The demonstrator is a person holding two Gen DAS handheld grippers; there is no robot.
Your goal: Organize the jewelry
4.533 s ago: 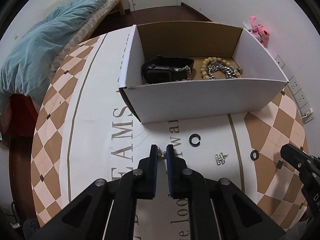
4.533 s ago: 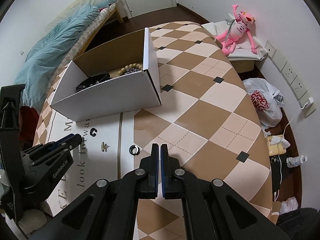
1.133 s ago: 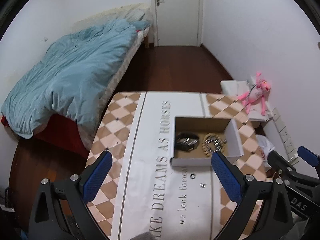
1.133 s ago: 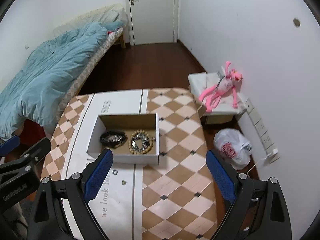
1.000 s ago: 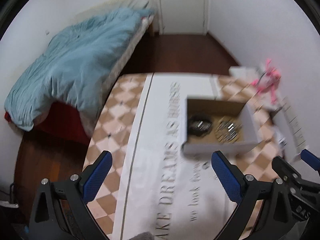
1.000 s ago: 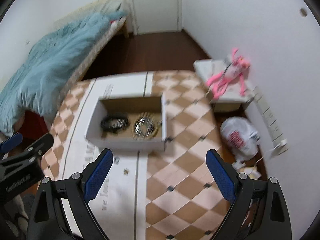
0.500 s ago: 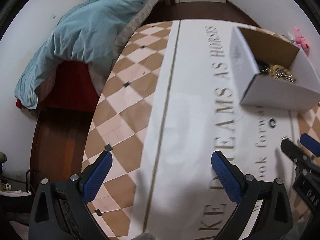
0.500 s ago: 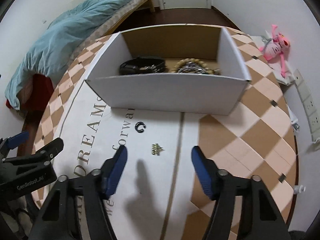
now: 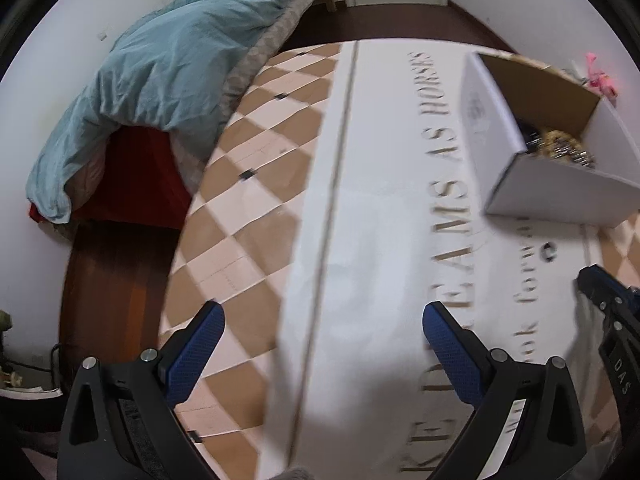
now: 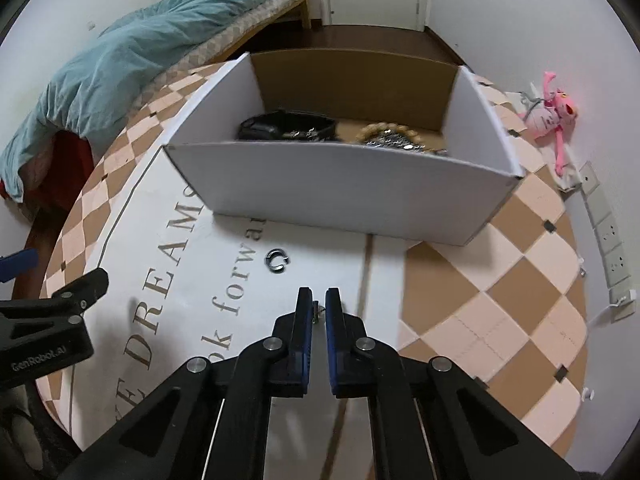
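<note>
A white cardboard box (image 10: 340,196) stands on the table and holds a black watch (image 10: 286,124) and a beaded bracelet with a silver chain (image 10: 394,136). A small black open ring (image 10: 276,259) lies on the cloth in front of the box. My right gripper (image 10: 319,310) is nearly shut around a small earring (image 10: 316,314) on the cloth. My left gripper (image 9: 320,332) is wide open and empty over the left part of the table. The box (image 9: 556,196) and ring (image 9: 547,250) sit to its right.
The table has a white lettered cloth (image 10: 180,264) over a brown checked cover (image 10: 500,280). A bed with a blue duvet (image 9: 160,64) stands to the left. A pink plush toy (image 10: 552,112) sits at the right, near wall sockets.
Both grippers came down from high above the table. My right gripper narrowed from open to nearly shut around the earring. My left gripper stayed wide open and swung left.
</note>
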